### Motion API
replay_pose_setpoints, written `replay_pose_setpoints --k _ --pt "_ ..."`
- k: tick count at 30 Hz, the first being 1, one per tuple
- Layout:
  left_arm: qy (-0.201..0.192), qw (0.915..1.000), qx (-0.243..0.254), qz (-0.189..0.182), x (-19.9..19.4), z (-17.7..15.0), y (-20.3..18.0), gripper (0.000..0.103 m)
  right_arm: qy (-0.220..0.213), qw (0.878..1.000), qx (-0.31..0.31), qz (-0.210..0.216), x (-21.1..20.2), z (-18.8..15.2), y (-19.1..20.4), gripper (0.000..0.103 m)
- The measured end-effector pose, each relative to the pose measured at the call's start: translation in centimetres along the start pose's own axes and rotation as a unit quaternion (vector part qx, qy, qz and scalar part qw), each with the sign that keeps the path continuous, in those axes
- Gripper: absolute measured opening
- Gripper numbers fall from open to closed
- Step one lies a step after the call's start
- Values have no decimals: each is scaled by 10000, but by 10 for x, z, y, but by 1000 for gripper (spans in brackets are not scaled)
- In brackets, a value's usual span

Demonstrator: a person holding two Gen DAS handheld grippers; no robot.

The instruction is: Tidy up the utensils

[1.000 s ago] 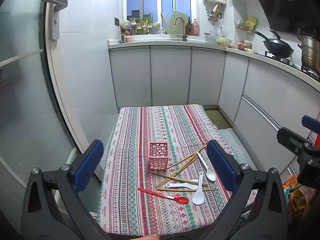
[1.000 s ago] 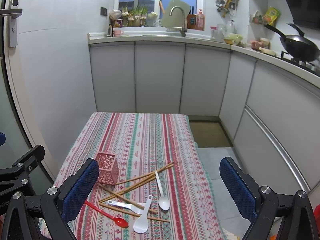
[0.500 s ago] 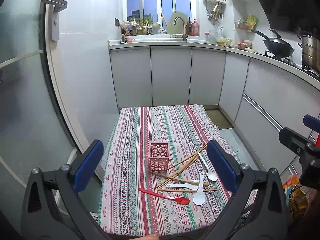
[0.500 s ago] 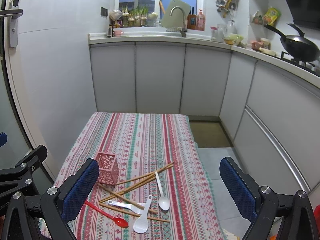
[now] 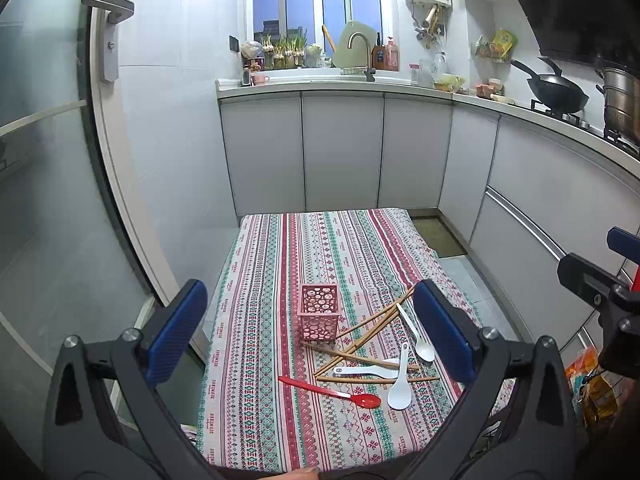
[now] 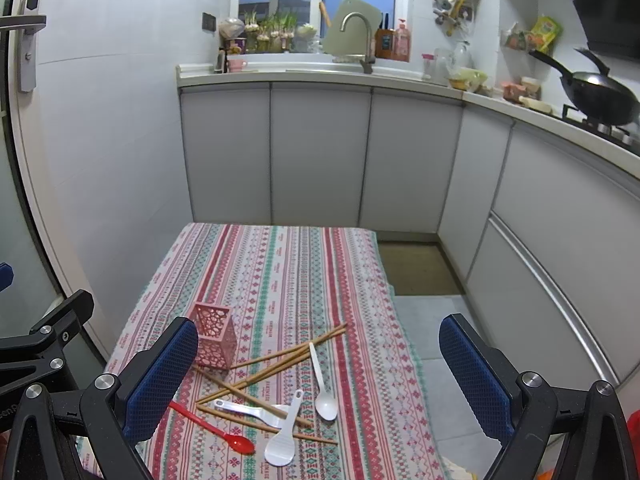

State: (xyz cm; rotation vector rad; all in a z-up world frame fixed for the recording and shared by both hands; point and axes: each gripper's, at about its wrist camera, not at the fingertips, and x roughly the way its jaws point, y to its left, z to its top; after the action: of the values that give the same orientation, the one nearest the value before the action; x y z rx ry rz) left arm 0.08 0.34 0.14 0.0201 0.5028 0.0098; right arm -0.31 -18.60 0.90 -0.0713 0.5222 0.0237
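Tablecloth: red, green, white stripes. Holder: pink, cut-out circles. Spoons: one red, three white. Chopsticks: tan.

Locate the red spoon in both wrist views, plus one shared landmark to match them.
Left wrist: red spoon lies low centre on the tablecloth, bowl pointing right, left of a white spoon.
Right wrist: red spoon lies lower left, its handle end hidden behind the left blue pad.
Shared landmark: pink holder, upright beyond the spoon.

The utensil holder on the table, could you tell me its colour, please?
Pink, with cut-out circles; the utensil holder shows best in the left wrist view.
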Motion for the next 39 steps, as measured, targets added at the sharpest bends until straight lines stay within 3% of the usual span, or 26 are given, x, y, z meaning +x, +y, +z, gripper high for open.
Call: replay_pose_setpoints --k 39 --pt "-4 10000 17 66 -2 2 3 102 28 9998 -63 -173 2 2 -4 100"
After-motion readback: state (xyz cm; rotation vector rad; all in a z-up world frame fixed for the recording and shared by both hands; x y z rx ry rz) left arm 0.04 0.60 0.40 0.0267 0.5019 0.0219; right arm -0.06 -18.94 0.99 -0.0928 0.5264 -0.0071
